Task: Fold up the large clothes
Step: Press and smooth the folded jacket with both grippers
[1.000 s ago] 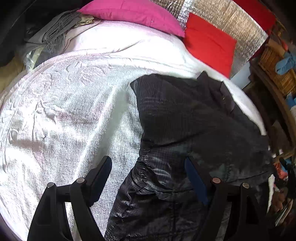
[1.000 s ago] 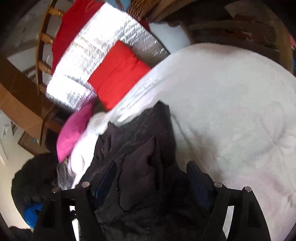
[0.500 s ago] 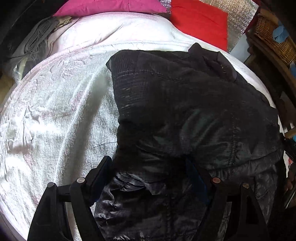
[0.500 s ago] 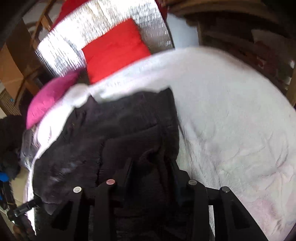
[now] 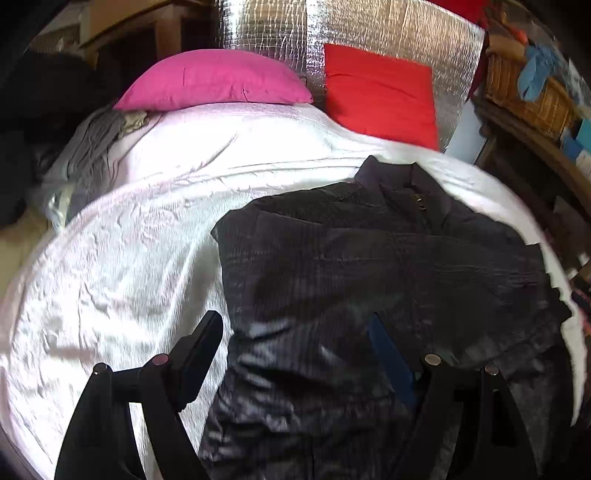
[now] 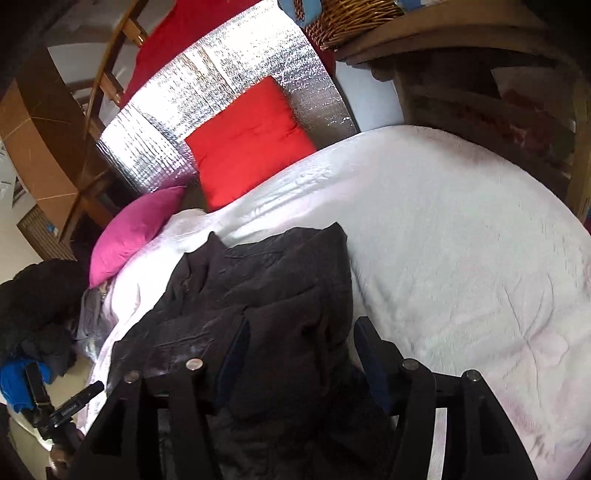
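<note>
White quilted bed, silver foil panel behind pink pillow and red cushion, wicker basket on shelf, dark jacket lying crumpled, left gripper jaws wide over it, right gripper jaws parted around its folds.

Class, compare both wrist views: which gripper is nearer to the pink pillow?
Left, probably. The left gripper works the jacket edge on the side of the bed where the pink pillow lies; the right gripper is over the jacket's opposite edge, farther away.
</note>
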The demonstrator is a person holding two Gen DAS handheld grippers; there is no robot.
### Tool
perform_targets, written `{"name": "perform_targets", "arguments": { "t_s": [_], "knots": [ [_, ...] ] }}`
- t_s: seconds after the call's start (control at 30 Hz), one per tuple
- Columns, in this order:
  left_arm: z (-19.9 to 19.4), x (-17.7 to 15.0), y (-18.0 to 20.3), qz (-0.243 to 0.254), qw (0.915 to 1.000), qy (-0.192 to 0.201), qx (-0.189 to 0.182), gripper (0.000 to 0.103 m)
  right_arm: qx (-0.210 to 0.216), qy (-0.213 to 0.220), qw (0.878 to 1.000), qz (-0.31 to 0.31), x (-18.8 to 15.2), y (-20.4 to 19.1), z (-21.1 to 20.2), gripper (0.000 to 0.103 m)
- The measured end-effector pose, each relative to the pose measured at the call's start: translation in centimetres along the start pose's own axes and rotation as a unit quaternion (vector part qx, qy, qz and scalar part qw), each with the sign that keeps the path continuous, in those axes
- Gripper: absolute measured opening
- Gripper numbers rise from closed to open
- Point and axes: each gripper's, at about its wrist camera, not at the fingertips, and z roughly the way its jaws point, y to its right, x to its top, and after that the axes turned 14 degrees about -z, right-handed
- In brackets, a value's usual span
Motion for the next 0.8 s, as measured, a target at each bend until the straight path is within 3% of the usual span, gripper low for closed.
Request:
{"name": "perform_targets", "arguments": {
  "t_s": [0.17, 0.23, 0.3, 0.37, 0.47, 0.57, 0.63, 0.8],
  "knots": [
    [2.9, 0.9, -0.3, -0.019, 0.9991, -0.037, 0.005, 0.082, -0.017, -0.033, 0.999, -0.010, 0.7, -0.8, 4.6, 0.060],
    [3.3, 0.0, 0.1, -0.021, 0.9985, -0.047, 0.016, 0.085, -0.024, -0.054, 0.998, -0.022, 0.7, -1.1, 6.7, 0.045],
    [4.5, -0.5, -0.3, -0.025, 0.9970, -0.070, 0.021, 0.089, -0.046, -0.096, 0.994, -0.026, 0.2, -0.9, 8.7, 0.045],
    [5.4, -0.5, -1.1, -0.050, 0.9942, -0.095, 0.007, 0.089, -0.040, -0.093, 0.995, -0.019, 0.2, -0.5, 8.8, 0.045],
    [4.5, -0.2, -1.7, -0.075, 0.9923, -0.099, -0.004, 0.089, -0.034, -0.080, 0.996, -0.027, 0.7, -0.7, 6.9, 0.045],
    [2.1, -0.6, -1.1, -0.051, 0.9958, -0.076, -0.007, 0.089, -0.013, -0.055, 0.998, -0.024, 0.8, -0.8, 3.7, 0.050],
    [0.0, -1.4, -0.9, -0.032, 0.9979, -0.055, -0.011, 0.089, 0.003, -0.038, 0.999, -0.024, 0.5, -0.7, 1.5, 0.060],
    [-4.9, -4.2, -1.6, 0.007, 0.9997, -0.021, -0.010, 0.089, 0.026, -0.018, 0.999, -0.039, -1.2, -0.8, -3.8, 0.061]
  ]
}}
